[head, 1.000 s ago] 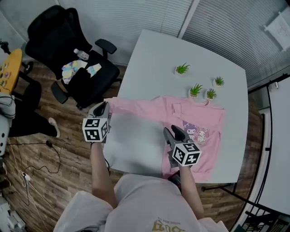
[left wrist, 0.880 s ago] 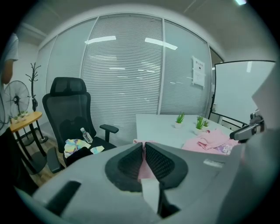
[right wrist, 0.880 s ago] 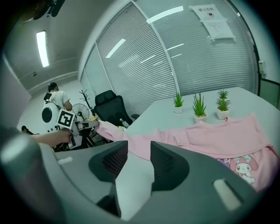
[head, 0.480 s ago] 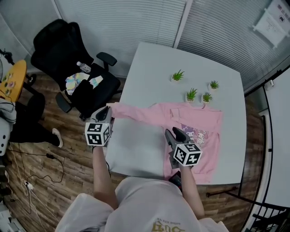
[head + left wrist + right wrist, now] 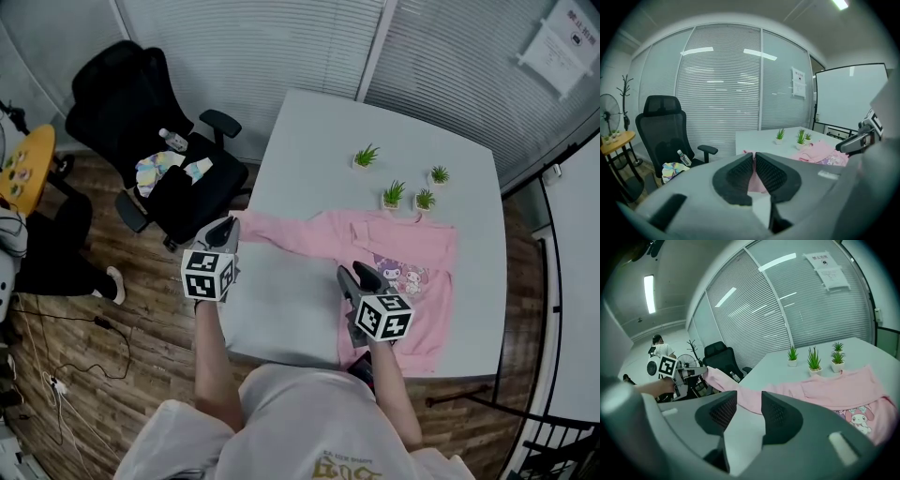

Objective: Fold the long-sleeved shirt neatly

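Note:
A pink long-sleeved shirt (image 5: 412,267) with a cartoon print lies flat on the right half of the white table (image 5: 319,131). Its left sleeve (image 5: 281,232) stretches out to the table's left edge. My left gripper (image 5: 223,229) is shut on the cuff of that sleeve and holds it lifted off the table. In the left gripper view, pink cloth shows between the closed pads (image 5: 740,171). My right gripper (image 5: 354,274) hovers over the shirt's left side, open. Between its fingers (image 5: 776,411) only the table and the sleeve (image 5: 740,390) beyond show.
Several small potted plants (image 5: 393,195) stand just behind the shirt's collar. A black office chair (image 5: 141,131) with a bottle and cloth on its seat stands left of the table. A whiteboard (image 5: 848,98) is at the far right. Cables lie on the wooden floor (image 5: 84,337).
My left gripper has risen and drifted slightly right with the sleeve cuff still in it. The right gripper has barely shifted and its jaws stand as before.

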{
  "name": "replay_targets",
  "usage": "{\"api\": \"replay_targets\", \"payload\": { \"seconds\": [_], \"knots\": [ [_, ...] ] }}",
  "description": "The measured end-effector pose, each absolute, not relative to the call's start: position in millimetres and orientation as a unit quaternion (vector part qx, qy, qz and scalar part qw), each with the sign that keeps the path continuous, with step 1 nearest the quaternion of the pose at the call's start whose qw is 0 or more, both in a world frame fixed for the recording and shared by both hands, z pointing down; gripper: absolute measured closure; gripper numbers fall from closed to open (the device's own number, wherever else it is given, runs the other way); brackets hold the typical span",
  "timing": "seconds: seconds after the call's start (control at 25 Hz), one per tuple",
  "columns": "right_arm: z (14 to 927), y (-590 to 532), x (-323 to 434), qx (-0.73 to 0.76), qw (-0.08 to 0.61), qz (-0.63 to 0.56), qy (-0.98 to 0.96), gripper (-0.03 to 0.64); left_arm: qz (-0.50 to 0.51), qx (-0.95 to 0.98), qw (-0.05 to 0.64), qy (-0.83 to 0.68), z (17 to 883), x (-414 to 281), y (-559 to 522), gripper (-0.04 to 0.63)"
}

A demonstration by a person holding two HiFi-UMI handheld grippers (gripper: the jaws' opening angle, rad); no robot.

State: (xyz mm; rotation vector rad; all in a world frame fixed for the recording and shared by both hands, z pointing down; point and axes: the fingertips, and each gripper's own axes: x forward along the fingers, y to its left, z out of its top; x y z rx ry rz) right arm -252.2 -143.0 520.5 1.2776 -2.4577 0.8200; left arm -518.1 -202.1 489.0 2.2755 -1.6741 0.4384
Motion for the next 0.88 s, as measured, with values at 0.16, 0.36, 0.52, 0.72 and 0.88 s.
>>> {"api": "replay_targets", "payload": {
  "seconds": [0.16, 0.36, 0.52, 0.72, 0.88],
  "knots": [
    [521, -139, -246, 0.447, 0.125, 0.283, -0.839, 0.440, 0.147, 0.799, 0.134, -0.568, 482, -504, -203, 0.572],
    [519, -135, -235, 0.459, 0.121, 0.284, -0.833, 0.440, 0.133, 0.817, 0.123, -0.547, 468, -479, -207, 0.572],
    [518, -131, -222, 0.473, 0.119, 0.285, -0.825, 0.440, 0.129, 0.832, 0.116, -0.527, 461, -456, -212, 0.572],
    [516, -128, -202, 0.500, 0.113, 0.288, -0.809, 0.440, 0.124, 0.851, 0.114, -0.497, 458, -428, -218, 0.572],
    [513, -127, -181, 0.523, 0.101, 0.293, -0.794, 0.440, 0.122, 0.864, 0.117, -0.473, 459, -404, -224, 0.572]
  ]
}}
